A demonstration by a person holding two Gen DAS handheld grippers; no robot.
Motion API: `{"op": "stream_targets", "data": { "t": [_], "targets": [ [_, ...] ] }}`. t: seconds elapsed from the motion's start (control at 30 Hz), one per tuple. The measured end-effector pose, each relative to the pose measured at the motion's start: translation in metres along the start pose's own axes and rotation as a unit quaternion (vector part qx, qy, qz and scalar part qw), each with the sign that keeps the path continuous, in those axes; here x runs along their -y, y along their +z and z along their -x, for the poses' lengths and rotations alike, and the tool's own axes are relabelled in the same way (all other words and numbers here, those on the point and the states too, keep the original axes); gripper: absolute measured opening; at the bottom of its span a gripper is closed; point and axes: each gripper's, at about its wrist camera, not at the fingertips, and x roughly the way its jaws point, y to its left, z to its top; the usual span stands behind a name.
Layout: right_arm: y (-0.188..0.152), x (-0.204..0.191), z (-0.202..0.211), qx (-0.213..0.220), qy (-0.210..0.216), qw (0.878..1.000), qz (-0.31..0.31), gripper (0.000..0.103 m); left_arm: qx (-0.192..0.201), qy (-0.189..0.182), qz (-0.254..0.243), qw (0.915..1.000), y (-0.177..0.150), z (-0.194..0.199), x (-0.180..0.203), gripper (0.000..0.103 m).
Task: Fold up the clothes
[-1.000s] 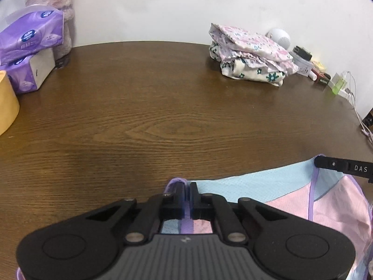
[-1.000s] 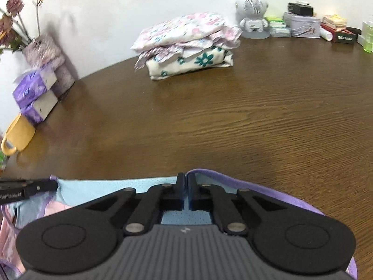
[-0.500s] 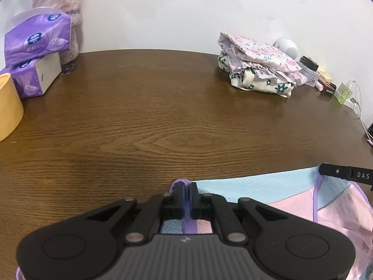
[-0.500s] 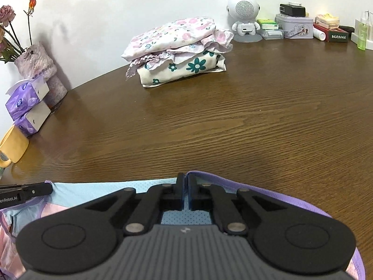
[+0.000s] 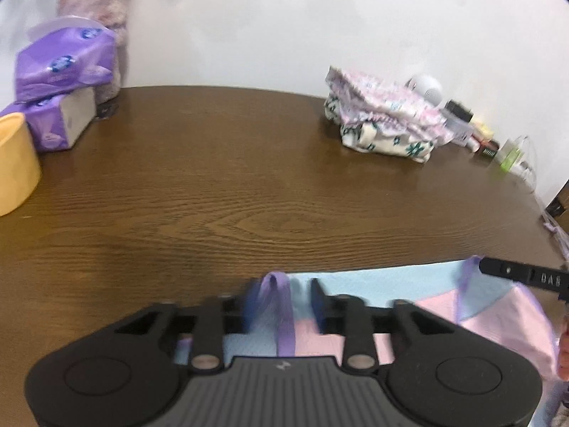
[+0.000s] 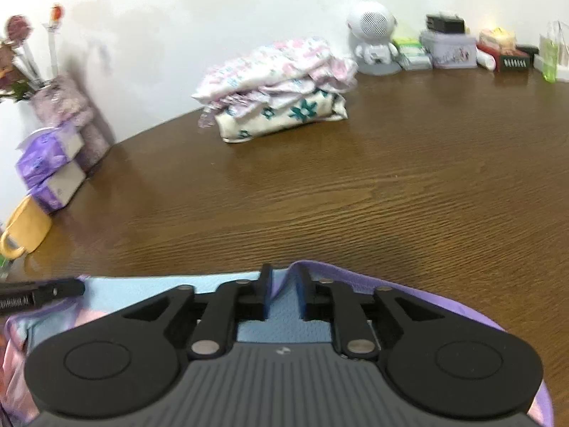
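Pastel garment, blue-pink with purple trim, laid along bottom of both frames on wooden table. Left gripper and right gripper jaws opening, trim between them, released. Folded floral stack seen upper centre. Fold judged just laid; further folding likely left.

Two purple tissue packs are stacked at the left of the frame beside a yellow mug. A white robot-shaped speaker, a tin and a green bottle line the wall, upper right.
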Motion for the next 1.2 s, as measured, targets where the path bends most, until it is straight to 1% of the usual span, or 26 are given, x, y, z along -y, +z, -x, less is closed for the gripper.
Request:
{"op": "stream_targets", "data": {
  "t": [0.03,0.1,0.23,0.33,0.4,0.43,0.47,0.57,0.6,0.63,0.67,0.7,0.73,0.83,0.93,1.0,1.03,1.07,1.1,1.13,1.2],
  "targets": [
    [-0.003,-0.003,0.010,0.004,0.006,1.000,0.014,0.032,0.003,-0.004,-0.003,1.0000,-0.002,0.011,-0.002,0.046],
    [-0.012,-0.011,0.030,0.011,0.021,0.999,0.043,0.037,0.006,-0.007,-0.014,0.9999,-0.008,0.032,-0.008,0.049],
    [-0.039,-0.029,0.066,0.015,0.062,0.993,0.098,0.043,-0.001,-0.015,-0.025,0.9996,-0.022,0.058,-0.022,0.050],
    [-0.063,-0.042,0.081,0.012,0.084,0.988,0.126,0.044,-0.020,-0.023,-0.046,0.9985,-0.034,0.058,-0.024,0.049],
    [-0.079,-0.047,0.085,0.009,0.091,0.986,0.137,0.044,-0.033,-0.025,-0.063,0.9972,-0.041,0.052,-0.021,0.048],
    [-0.087,-0.049,0.087,0.009,0.092,0.985,0.144,0.044,-0.039,-0.027,-0.071,0.9964,-0.045,0.049,-0.020,0.048],
    [-0.094,-0.051,0.089,0.013,0.084,0.985,0.153,0.044,-0.044,-0.028,-0.076,0.9957,-0.047,0.045,-0.019,0.047],
    [-0.111,-0.050,0.094,0.026,0.051,0.984,0.169,0.047,-0.054,-0.034,-0.084,0.9945,-0.049,0.035,-0.018,0.043],
    [-0.116,-0.046,0.095,0.026,0.044,0.985,0.166,0.047,-0.055,-0.036,-0.088,0.9939,-0.049,0.032,-0.017,0.041],
    [-0.120,-0.043,0.096,0.027,0.037,0.986,0.162,0.047,-0.057,-0.036,-0.094,0.9933,-0.050,0.030,-0.016,0.031],
    [-0.124,-0.039,0.097,0.027,0.031,0.987,0.158,0.047,-0.060,-0.034,-0.101,0.9924,-0.050,0.028,-0.015,0.013],
    [-0.127,-0.034,0.098,0.027,0.027,0.988,0.152,0.047,-0.066,-0.032,-0.108,0.9915,-0.051,0.026,-0.014,0.006],
    [-0.131,-0.030,0.100,0.027,0.024,0.989,0.146,0.048,-0.068,-0.030,-0.113,0.9908,-0.052,0.024,-0.013,0.005],
    [-0.140,-0.021,0.104,0.034,0.018,0.990,0.137,0.050,-0.066,-0.024,-0.125,0.9897,-0.052,0.024,-0.011,0.004],
    [-0.149,-0.022,0.107,0.040,0.006,0.989,0.145,0.051,-0.062,-0.012,-0.135,0.9888,-0.051,0.024,-0.008,0.004],
    [-0.153,-0.025,0.107,0.045,-0.001,0.987,0.156,0.051,-0.058,-0.008,-0.137,0.9889,-0.050,0.024,-0.009,0.007],
    [-0.155,-0.026,0.108,0.048,-0.004,0.986,0.161,0.053,-0.057,-0.011,-0.133,0.9894,-0.049,0.025,-0.010,0.013],
    [-0.157,-0.027,0.108,0.050,-0.006,0.985,0.163,0.053,-0.059,-0.016,-0.128,0.9899,-0.048,0.028,-0.013,0.024],
    [-0.158,-0.028,0.109,0.052,-0.007,0.985,0.164,0.055,-0.060,-0.022,-0.121,0.9905,-0.046,0.032,-0.016,0.030],
    [-0.160,-0.028,0.110,0.055,-0.007,0.985,0.164,0.056,-0.059,-0.026,-0.117,0.9910,-0.046,0.037,-0.020,0.040],
    [-0.162,-0.028,0.111,0.058,-0.007,0.985,0.163,0.056,-0.054,-0.024,-0.116,0.9915,-0.045,0.049,-0.026,0.041]
  ]
}}
